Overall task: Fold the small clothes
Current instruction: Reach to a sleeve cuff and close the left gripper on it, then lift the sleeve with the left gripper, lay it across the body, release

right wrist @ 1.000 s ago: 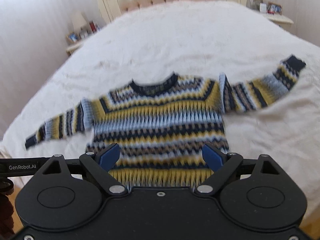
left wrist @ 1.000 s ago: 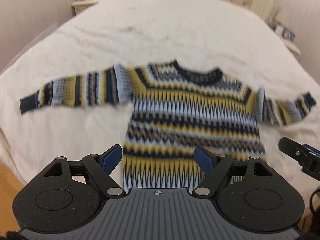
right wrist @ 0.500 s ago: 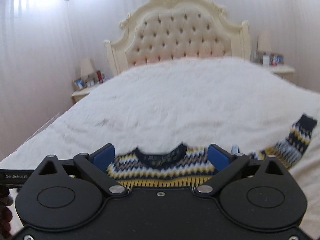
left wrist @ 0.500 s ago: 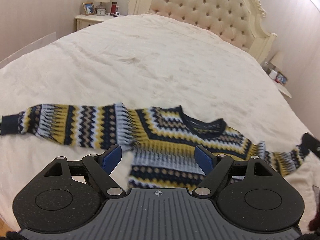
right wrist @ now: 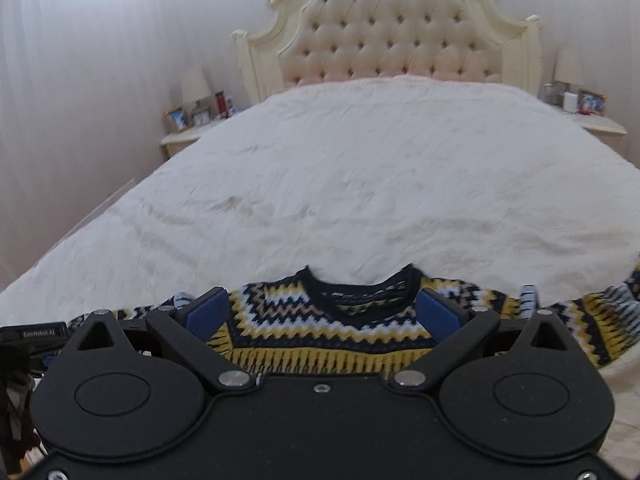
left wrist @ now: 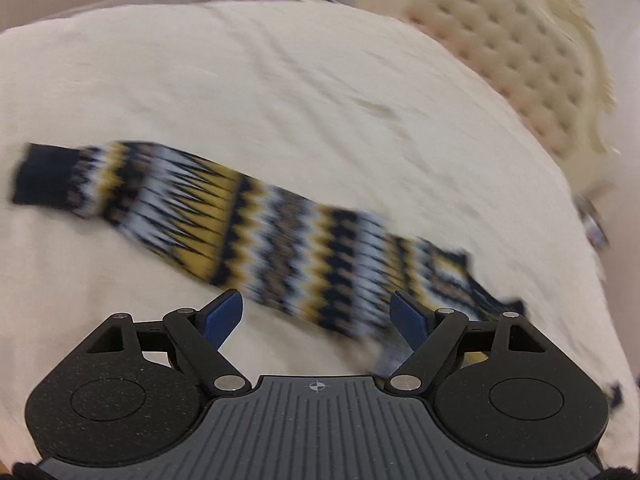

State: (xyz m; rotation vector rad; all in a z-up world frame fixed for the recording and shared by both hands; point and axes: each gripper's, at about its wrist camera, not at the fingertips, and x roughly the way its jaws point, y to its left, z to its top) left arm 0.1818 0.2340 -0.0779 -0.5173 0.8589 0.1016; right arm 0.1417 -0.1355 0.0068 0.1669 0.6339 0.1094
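Left tongs [left wrist: 318,318] are spread wide with nothing between the blue pads [left wrist: 224,314], just hanging over the bedspread [left wrist: 280,92] and tilted down at it. Right past the tips is one sleeve of the zigzag-knit sweater [left wrist: 256,228], stretched out flat across the bed from the dark cuff [left wrist: 44,178] at the far left to where it meets the body of the sweater at the lower right. That whole view is pretty smeared with motion blur, so I can't make out finer detail on the knit, and I can't tell if the tips are touching the fabric.

Right tongs [right wrist: 322,314] are spread too, about as wide as they go; the jaws have just been opening, and nothing is pinched between the pads [right wrist: 208,314]. They sit over the top of the sweater [right wrist: 324,328], with the dark neckline [right wrist: 360,284] framed between the two pads. The sweater lies front-up near the foot end of the bed, a sleeve [right wrist: 600,316] running off toward the right edge of that view.

Further out: cream bedspread [right wrist: 380,168], a tufted headboard [right wrist: 392,36] at the far end, and a nightstand [right wrist: 188,136] on each side with a lamp [right wrist: 196,86] and small framed pictures.
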